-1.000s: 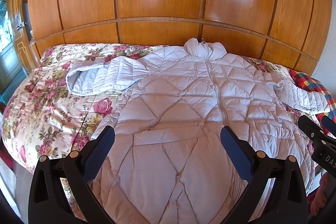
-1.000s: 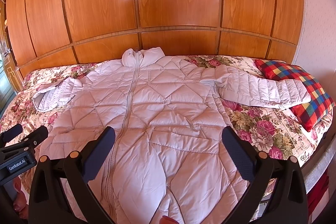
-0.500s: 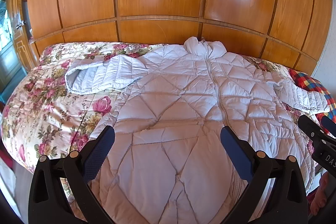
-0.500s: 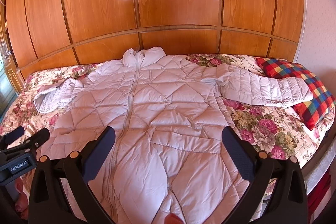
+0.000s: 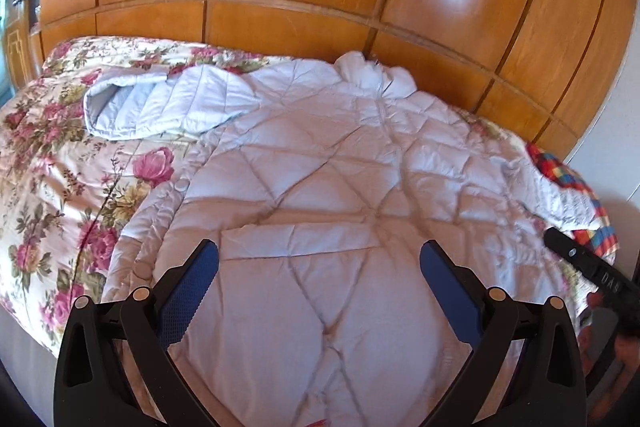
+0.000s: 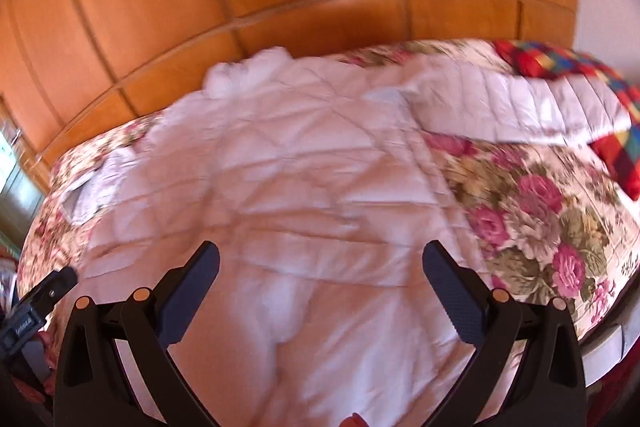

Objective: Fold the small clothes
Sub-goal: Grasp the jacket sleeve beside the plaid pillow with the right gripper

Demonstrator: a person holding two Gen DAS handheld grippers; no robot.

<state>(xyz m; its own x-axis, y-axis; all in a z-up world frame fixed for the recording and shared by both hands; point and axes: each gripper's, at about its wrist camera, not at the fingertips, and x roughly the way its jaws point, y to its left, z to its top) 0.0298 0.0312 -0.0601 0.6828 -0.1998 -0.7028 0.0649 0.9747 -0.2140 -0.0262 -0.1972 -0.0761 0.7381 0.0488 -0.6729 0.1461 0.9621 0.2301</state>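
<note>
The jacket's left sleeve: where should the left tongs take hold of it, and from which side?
Grip the open cuff of the left sleeve, coming in from the outer left over the floral bedspread. The sleeve lies flat, spread away from the jacket, and its cuff edge gapes, offering a lip. The left tongs are open.

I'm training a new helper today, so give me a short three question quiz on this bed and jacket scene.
1. True or false: the left gripper has its jaws shut on the jacket.
2. What lies under the jacket's right sleeve end? A plaid pillow, B towel, C book.
3. The jacket is spread on a ____ bedspread.

Key: 1 false; 2 A; 3 floral.
</note>
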